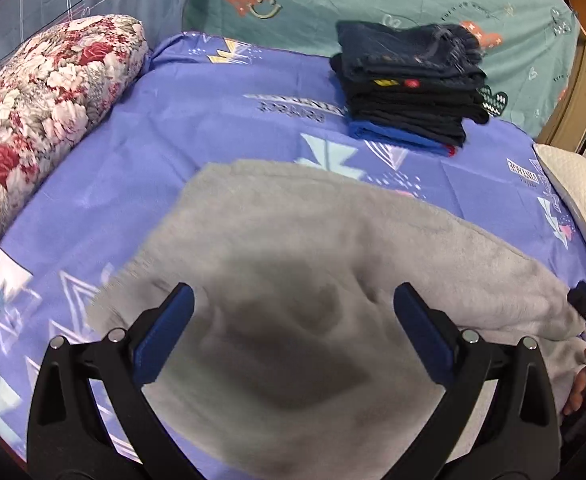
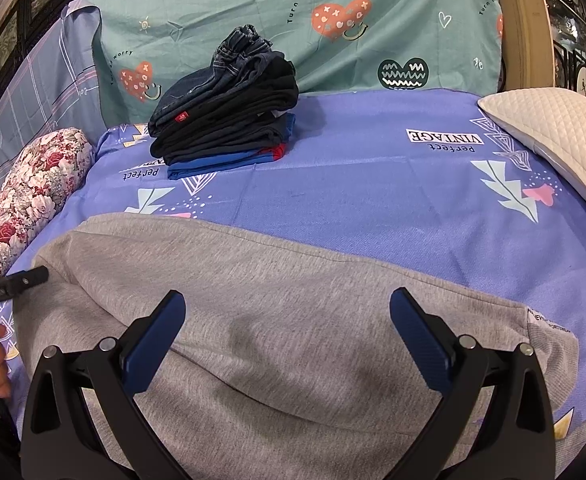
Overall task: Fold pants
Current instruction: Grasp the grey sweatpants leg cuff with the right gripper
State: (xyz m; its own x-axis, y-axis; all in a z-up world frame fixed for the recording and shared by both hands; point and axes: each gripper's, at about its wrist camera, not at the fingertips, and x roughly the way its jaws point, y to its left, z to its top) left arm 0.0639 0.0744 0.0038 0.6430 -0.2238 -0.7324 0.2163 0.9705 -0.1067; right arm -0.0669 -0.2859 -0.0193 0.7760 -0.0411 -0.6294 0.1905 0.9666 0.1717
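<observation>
Purple bedsheet [image 2: 353, 200] bears one grey pants [image 2: 293, 320], perhaps seven folded garments [image 2: 229, 120].

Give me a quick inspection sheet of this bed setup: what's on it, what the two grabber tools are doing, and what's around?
Surface: purple patterned bedsheet, printed "Perfect VINTAGE".
Job's things: grey sweatpants spread flat across the near side, with a small printed label at their right end.
Clutter: stack of folded dark pants, jeans on top, a blue garment at the bottom.
Grippers: left gripper open above the grey fabric; right gripper open above it too; neither grips anything.
Cables: nothing seen.
Surroundings: floral bolster on the left, white quilted pillow on the right, teal heart-print cloth behind.
</observation>
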